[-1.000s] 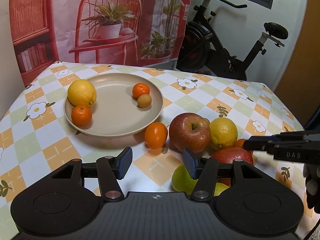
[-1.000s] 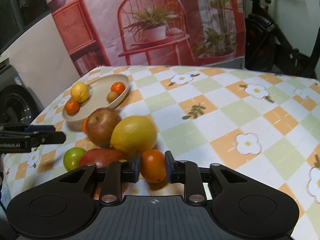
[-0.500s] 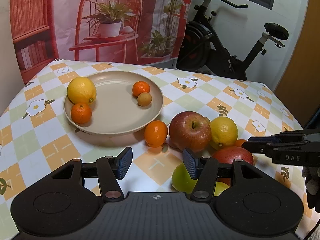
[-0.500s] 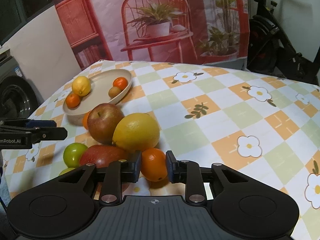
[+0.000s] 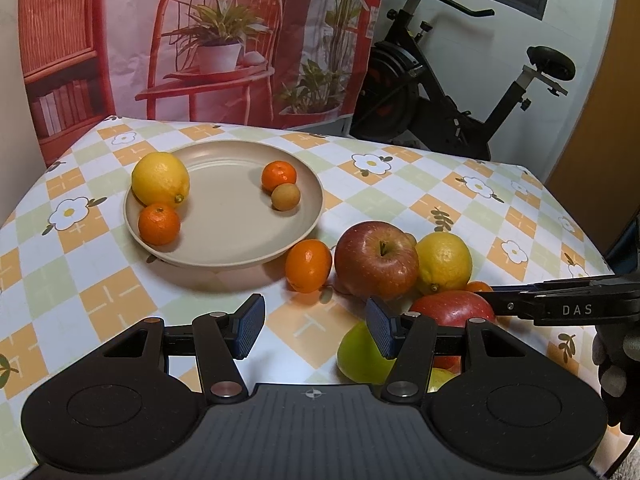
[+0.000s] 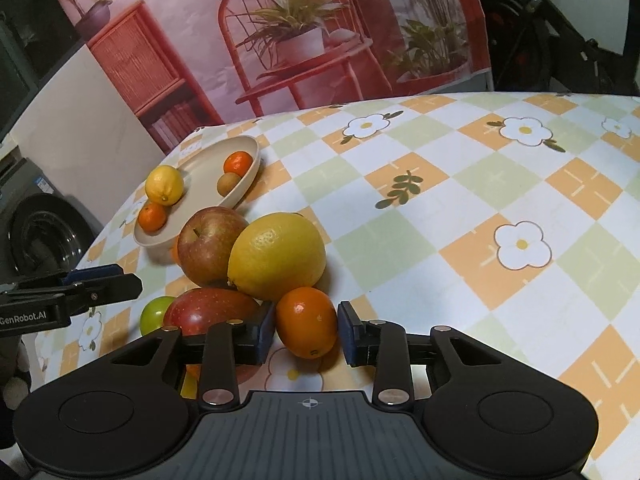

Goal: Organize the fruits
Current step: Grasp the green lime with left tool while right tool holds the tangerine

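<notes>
1. The right gripper (image 6: 306,334) has its pads on both sides of a small orange (image 6: 306,322) and holds it just in front of the big lemon (image 6: 277,256).
2. The left gripper (image 5: 315,327) is wide open, with nothing between the fingers.
3. The beige plate (image 5: 224,246) carries a lemon, two mandarins and one small brown fruit.

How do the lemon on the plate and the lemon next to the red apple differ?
The lemon on the plate lies at the rim of the beige plate, touching a small orange; the lemon by the apple lies on the tablecloth. The second is crowded among other fruit and leans against the red apple; the first has open plate beside it. Both are yellow and similar in size.
</notes>
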Motion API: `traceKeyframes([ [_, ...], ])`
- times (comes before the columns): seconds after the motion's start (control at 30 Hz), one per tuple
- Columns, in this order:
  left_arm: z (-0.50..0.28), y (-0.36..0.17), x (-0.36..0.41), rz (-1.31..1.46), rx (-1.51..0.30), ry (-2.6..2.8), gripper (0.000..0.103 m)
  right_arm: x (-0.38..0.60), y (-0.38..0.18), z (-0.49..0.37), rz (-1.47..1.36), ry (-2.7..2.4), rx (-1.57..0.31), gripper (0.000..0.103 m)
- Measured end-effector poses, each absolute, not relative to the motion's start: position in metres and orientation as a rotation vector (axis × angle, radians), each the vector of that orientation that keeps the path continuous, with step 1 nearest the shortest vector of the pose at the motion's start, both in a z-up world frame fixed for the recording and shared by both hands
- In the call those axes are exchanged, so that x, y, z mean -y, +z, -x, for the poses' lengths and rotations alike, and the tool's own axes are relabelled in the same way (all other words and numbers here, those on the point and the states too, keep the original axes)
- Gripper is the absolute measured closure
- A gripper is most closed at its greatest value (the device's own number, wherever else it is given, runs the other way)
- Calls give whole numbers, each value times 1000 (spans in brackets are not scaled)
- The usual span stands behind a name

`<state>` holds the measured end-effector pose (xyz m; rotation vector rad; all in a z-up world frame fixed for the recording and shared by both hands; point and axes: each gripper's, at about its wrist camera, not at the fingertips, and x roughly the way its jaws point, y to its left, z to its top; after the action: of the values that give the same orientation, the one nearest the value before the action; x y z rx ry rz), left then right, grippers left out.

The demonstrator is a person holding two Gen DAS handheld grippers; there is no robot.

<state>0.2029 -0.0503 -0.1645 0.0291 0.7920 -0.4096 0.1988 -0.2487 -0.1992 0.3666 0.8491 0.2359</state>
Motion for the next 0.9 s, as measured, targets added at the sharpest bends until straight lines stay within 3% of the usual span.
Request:
traceKeyframes([
  [0.23,-203,-165,50,-27,-796,-413,44,236,-188,-198,-126,136,-825,72],
  [0.9,-210,-186,56,100,-924,-547,44,235,-190,-196,-122,138,-822,72],
])
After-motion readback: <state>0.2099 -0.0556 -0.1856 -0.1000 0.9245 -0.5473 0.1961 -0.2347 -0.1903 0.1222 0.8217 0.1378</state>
